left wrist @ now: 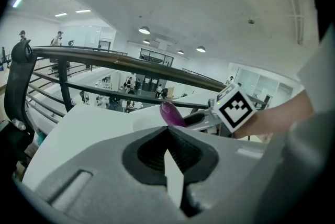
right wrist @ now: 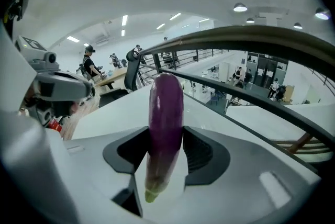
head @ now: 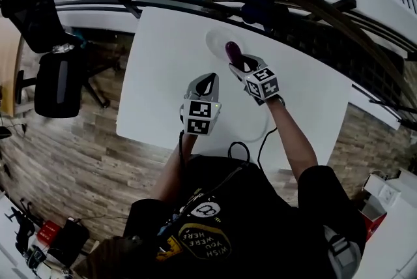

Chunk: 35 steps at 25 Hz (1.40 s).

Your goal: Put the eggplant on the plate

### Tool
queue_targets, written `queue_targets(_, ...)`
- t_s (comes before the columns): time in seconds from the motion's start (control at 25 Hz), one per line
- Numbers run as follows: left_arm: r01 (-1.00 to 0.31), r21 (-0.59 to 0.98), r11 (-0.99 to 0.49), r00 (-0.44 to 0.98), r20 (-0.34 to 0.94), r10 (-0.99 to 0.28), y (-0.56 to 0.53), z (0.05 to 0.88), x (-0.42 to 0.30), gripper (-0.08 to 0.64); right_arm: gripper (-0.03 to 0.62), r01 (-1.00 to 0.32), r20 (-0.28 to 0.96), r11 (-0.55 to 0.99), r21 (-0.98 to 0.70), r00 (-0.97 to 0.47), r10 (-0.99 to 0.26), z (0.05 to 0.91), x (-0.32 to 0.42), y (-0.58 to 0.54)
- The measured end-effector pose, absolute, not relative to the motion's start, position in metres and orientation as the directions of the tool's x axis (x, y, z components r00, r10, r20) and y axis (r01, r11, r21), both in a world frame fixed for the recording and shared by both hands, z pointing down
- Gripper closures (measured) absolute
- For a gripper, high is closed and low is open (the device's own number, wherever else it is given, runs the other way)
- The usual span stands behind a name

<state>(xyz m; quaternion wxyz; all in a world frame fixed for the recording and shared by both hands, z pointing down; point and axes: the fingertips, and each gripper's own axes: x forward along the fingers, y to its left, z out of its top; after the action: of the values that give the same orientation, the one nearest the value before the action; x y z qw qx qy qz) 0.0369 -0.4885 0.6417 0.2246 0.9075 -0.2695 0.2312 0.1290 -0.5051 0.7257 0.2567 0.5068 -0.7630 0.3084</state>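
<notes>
**Eggplant in R tongs, nose at plate's near edge**

The right tongs (head: pixel 242 64) are clenched on the eggplant (head: pixel 232 49), gripping it approx. mid-length, w/ nothing else between them. Its long axis runs along the line the tongs point: green stem end back toward the hand, rounded purple end out front and tilted down.

In the head view that front end overlaps the near-right side of the plate (head: pixel 215 40), which lies ahead and a bit left of the tongs on the white bench (head: pixel 163 75). Can't tell whether the tip touches the plate or hangs above it.

The left tongs (head: pixel 207 83) are closed on nothing. They sit beside the right pair, nearer the person and short of the plate, so the right hand is the nearer one and it has the load.

Probably the drop needs a short push fwd-left plus lowering. Since the eggplant sticks out ahead, the tongs themselves needn't reach plate centre.
</notes>
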Motion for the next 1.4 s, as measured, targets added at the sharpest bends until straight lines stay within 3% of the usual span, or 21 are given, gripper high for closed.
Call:
queue_targets(0.4,-0.639,0.294,-0.710,0.718,0.559,-0.415,-0.511,0.668,0.030,0.555,0.388,-0.914,0.849,0.392,-0.106,-0.288,-0.442,0.784,0.132,-0.557)
queue_targets(0.72,-0.638,0.330,-0.696,0.726,0.560,-0.399,-0.495,0.667,0.029,0.555,0.386,-0.881,0.929,0.471,0.047,-0.135,-0.344,0.815,0.133,-0.570)
queue_targets(0.88,-0.612,0.315,-0.726,0.739,0.556,-0.381,-0.481,0.658,0.033,0.555,0.318,-0.899,0.907,0.435,0.041,-0.149,-0.394,0.811,0.136,-0.568)
queue_targets(1.08,-0.587,0.309,-0.748,0.754,0.546,-0.366,-0.461,0.649,0.029,0.555,0.322,-0.941,0.822,0.335,-0.041,-0.223,-0.524,0.764,0.133,-0.525)
queue_targets(1.24,-0.586,0.297,-0.754,0.757,0.531,-0.379,-0.440,0.631,0.027,0.555,0.384,-0.944,0.688,0.275,-0.182,-0.322,-0.650,0.694,0.115,-0.461)
queue_targets(1.4,-0.591,0.233,-0.772,0.756,0.493,-0.430,-0.416,0.600,0.031,0.555,0.464,-0.948,0.525,0.169,-0.271,-0.293,-0.799,0.621,0.119,-0.403)
